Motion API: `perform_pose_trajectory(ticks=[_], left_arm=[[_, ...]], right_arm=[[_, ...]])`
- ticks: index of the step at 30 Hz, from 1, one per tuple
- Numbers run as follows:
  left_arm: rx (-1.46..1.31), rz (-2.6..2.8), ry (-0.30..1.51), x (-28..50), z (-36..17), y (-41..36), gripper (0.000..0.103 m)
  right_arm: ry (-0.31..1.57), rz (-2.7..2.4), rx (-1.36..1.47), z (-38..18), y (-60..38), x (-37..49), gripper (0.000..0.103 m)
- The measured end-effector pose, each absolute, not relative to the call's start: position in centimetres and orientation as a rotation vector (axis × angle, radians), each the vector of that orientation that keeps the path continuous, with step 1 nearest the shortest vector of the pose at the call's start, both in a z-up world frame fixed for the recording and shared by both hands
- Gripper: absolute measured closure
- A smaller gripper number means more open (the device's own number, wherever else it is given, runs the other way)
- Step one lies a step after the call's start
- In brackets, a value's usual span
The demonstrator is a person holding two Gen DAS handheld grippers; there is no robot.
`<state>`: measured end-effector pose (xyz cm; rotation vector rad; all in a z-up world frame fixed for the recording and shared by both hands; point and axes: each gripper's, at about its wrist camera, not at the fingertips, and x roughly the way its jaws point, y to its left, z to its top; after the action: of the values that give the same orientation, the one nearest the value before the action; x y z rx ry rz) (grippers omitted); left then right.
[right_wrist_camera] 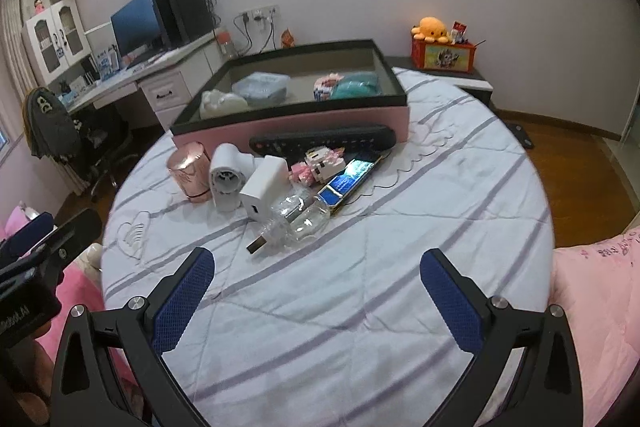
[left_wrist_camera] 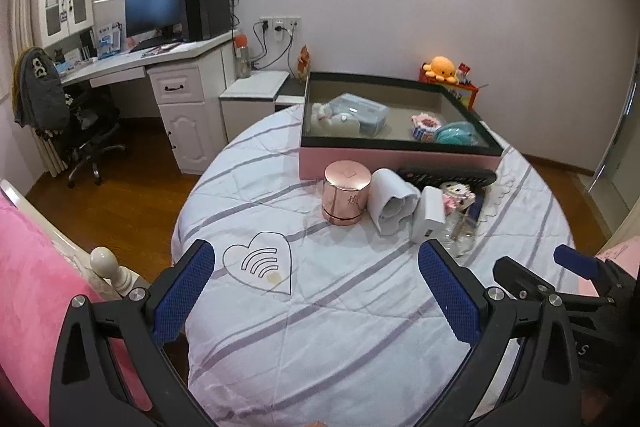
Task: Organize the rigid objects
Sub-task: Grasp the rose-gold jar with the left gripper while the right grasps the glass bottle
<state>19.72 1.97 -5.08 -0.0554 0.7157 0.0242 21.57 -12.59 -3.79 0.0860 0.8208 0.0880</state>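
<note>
A round table with a striped white cloth carries a pink box with a dark rim, holding a clear case, a white plush and teal and pink items. In front of it lie a rose-gold canister, a white cylinder device, a white charger block, a black remote, a pink block figure, a blue phone and clear bottles. My left gripper is open and empty over the near cloth. My right gripper is open and empty, short of the bottles.
A white desk with a monitor and an office chair stands at the left. A pink bed borders the table's near left, pink bedding the right. An orange plush sits on a red box by the wall.
</note>
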Motion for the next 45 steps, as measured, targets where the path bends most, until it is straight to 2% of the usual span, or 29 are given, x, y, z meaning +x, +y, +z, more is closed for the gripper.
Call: perform_pose_trajectory(ticks=[9,12,14,18,20,23,33,35,37,39,44,45], left_arm=[[-0.033,0.028,0.787,24.6,-8.4,2.5,0.000],[-0.020,0.026,0.803,26.1,-9.2,2.5,0.000],[-0.010,0.016,0.813,26.9,-9.6,2.5,0.000],[-0.012,0.008,0.831,28.6,-10.6,2.4,0.000],[-0.016,0.009,0.837,29.3,-11.0,2.4,0.000],[-0.019,0.010,0.839,30.3,-11.4,2.2,0.000],[-0.039,0.028,0.856,32.8,-12.5,2.1,0.000],[-0.061,0.008,0.862,33.1,-12.7,2.3,0.005],[-0.077,-0.030,0.876,33.2,-12.9,2.3,0.025],[-0.057,-0.039,0.888,33.3,-13.1,1.8,0.035],[-0.063,-0.046,0.888,33.7,-13.1,1.8,0.037],[-0.070,-0.054,0.886,33.7,-13.1,1.8,0.043]], right_arm=[[0.905,0.081,0.072,-7.0,-11.3,26.5,0.001],[0.934,0.077,0.080,-8.1,-11.1,27.7,0.008],[0.952,0.077,0.072,-8.8,-10.9,28.2,0.016],[0.946,0.087,0.052,-9.3,-10.5,28.6,0.022],[0.937,0.097,0.051,-9.1,-10.4,28.6,0.030],[0.934,0.100,0.021,-9.2,-9.8,28.6,0.035],[0.921,0.091,-0.036,-9.4,-9.2,28.7,0.035],[0.920,0.099,-0.041,-9.4,-9.3,28.5,0.042],[0.919,0.104,-0.036,-9.2,-9.5,28.2,0.042],[0.918,0.106,-0.024,-9.2,-9.8,28.0,0.042],[0.919,0.102,-0.022,-9.2,-10.0,27.7,0.042],[0.917,0.099,-0.030,-9.3,-9.9,27.8,0.042]])
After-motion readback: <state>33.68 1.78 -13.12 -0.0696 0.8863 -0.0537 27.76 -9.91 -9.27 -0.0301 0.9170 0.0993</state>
